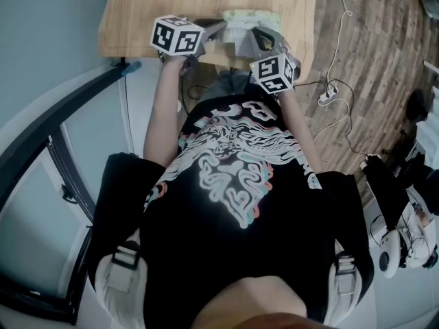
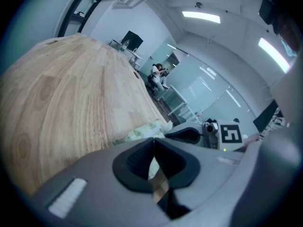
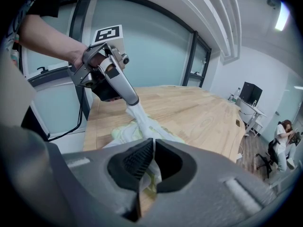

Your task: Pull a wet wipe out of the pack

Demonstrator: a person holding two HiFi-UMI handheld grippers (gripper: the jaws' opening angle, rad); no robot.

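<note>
The wet wipe pack (image 1: 251,17), pale green and white, lies at the near edge of the wooden table (image 1: 171,5). In the right gripper view my left gripper (image 3: 132,100) is shut on a white wipe (image 3: 138,113), which stretches up taut out of the pack (image 3: 124,134). My right gripper (image 3: 154,145) is shut on the pack's crinkled near edge. From the head view, the left gripper (image 1: 221,27) comes in from the left and the right gripper (image 1: 255,38) from the near right. The left gripper (image 2: 154,143) has its jaws together, with a white sliver showing between them above the pack (image 2: 142,131).
The table stretches away bare beyond the pack (image 2: 71,93). Cables and a power strip (image 1: 328,94) lie on the wood floor to the right. A dark curved frame (image 1: 62,125) runs along the left. A person (image 3: 284,136) sits far off in the room.
</note>
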